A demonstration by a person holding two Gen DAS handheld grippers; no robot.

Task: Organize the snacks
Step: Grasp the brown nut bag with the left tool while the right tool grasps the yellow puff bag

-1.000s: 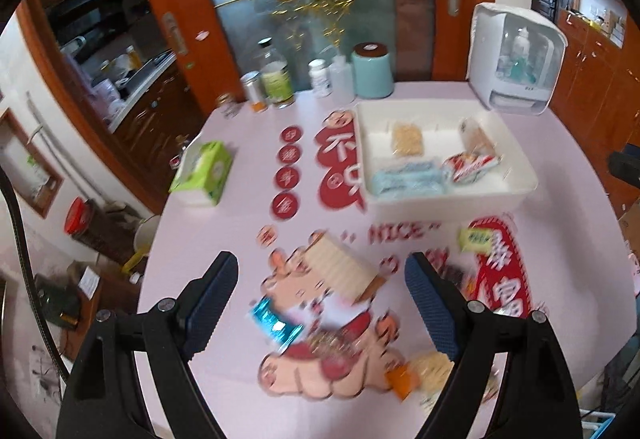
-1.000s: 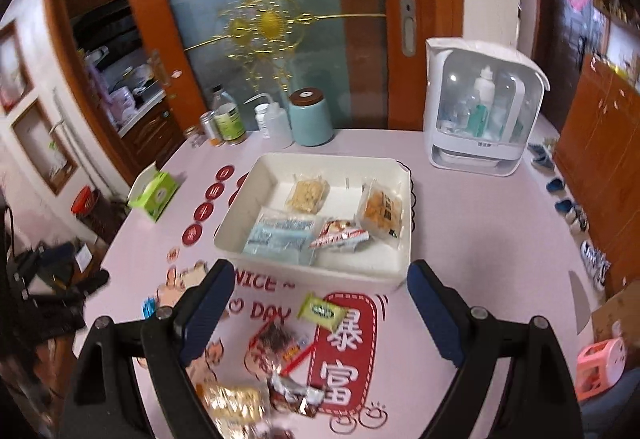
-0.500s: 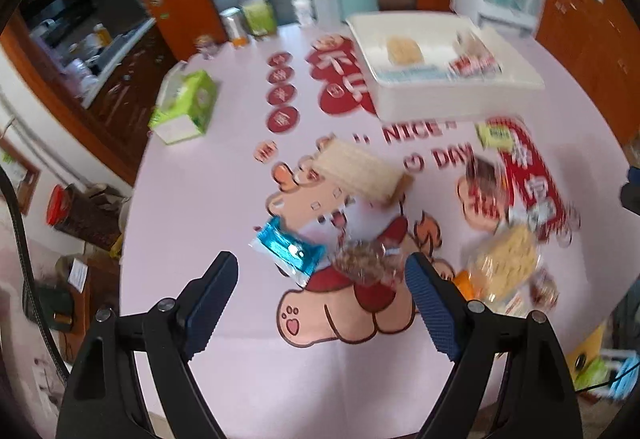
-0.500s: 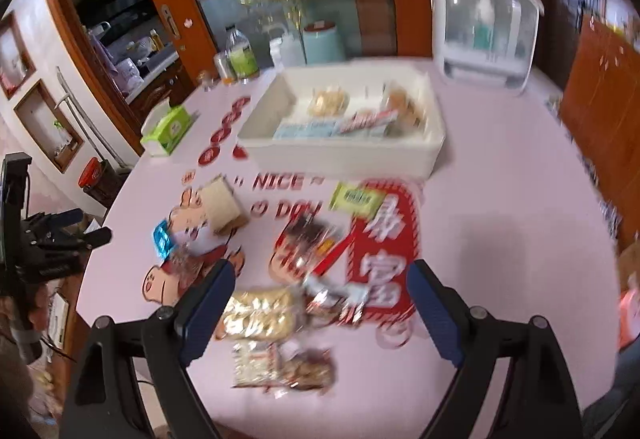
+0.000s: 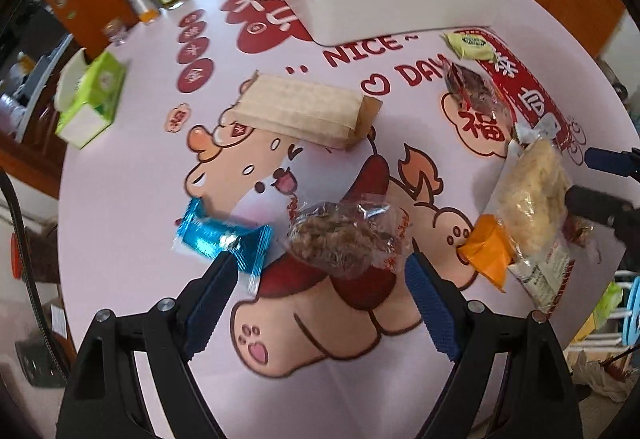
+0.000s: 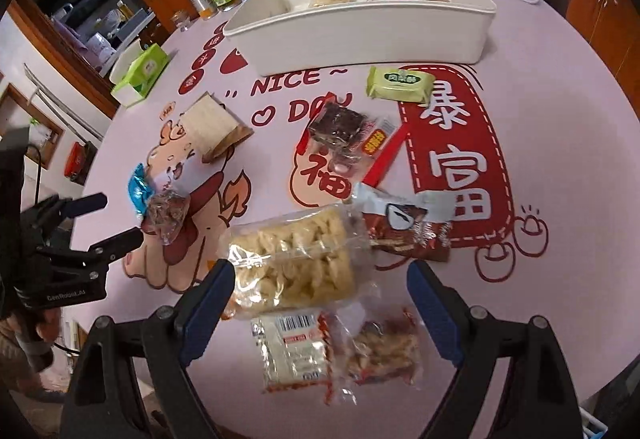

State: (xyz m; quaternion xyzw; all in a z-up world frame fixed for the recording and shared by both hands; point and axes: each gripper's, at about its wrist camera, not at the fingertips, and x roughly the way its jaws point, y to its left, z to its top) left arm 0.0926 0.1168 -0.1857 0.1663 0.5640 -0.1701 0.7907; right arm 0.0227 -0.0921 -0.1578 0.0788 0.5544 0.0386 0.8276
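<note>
Both grippers over loose snacks, jaws wide, nothing held.
My left gripper [image 5: 318,281] straddles the nut bag [image 5: 344,237]; the blue pack [image 5: 222,239] touching it could get snagged too.

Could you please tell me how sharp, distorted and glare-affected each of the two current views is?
Left wrist view: sharp centre, heavy fisheye bending of the white tray, dark corners, glints on the blue wrapper. Right wrist view: also sharp, the table edge curves, glare on the clear biscuit pack.

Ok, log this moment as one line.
left tongs: open over brown snack bag | right tongs: open over yellow pastry pack | white bin: partly filled
</note>
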